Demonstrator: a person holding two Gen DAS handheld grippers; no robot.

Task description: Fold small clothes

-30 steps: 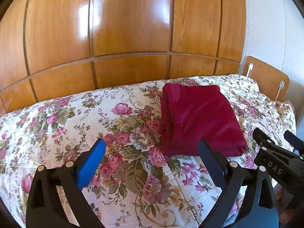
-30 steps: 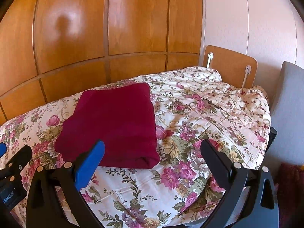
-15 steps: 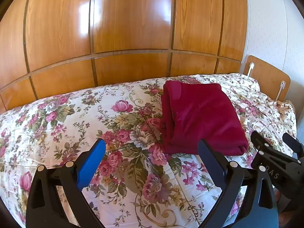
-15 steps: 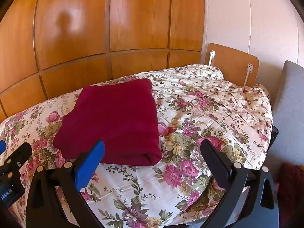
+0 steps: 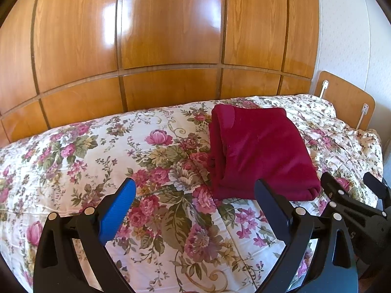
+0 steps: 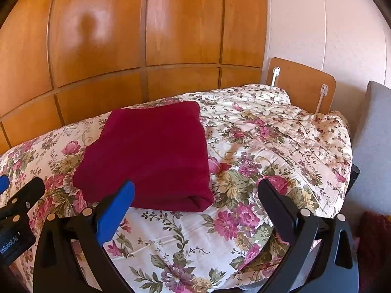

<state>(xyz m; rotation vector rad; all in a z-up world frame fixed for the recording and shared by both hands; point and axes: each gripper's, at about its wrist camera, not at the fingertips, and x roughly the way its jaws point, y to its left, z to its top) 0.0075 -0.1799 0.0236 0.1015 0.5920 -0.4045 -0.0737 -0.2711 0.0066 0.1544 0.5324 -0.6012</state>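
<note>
While both the left gripper (image 5: 194, 193) and right gripper (image 6: 195, 193) hang spread wide and empty, the maroon garment (image 6: 151, 153) looks folded; I'd only square its edges on the floral bedspread (image 6: 256, 146).

The left wrist camera sits low behind the left tongs (image 5: 194, 195), above the near edge of the bed with the floral quilt (image 5: 97, 161), facing across it toward the glossy panelled wooden wall (image 5: 171, 48); the right wrist camera sits likewise behind the right tongs (image 6: 195, 195), just to the right, facing the same way; both views share the folded dark red fleece garment (image 5: 259, 151), right of centre in the left view and left of centre in the right, the small wooden board (image 6: 303, 85), and each shows the other tongs at its edge.
</note>
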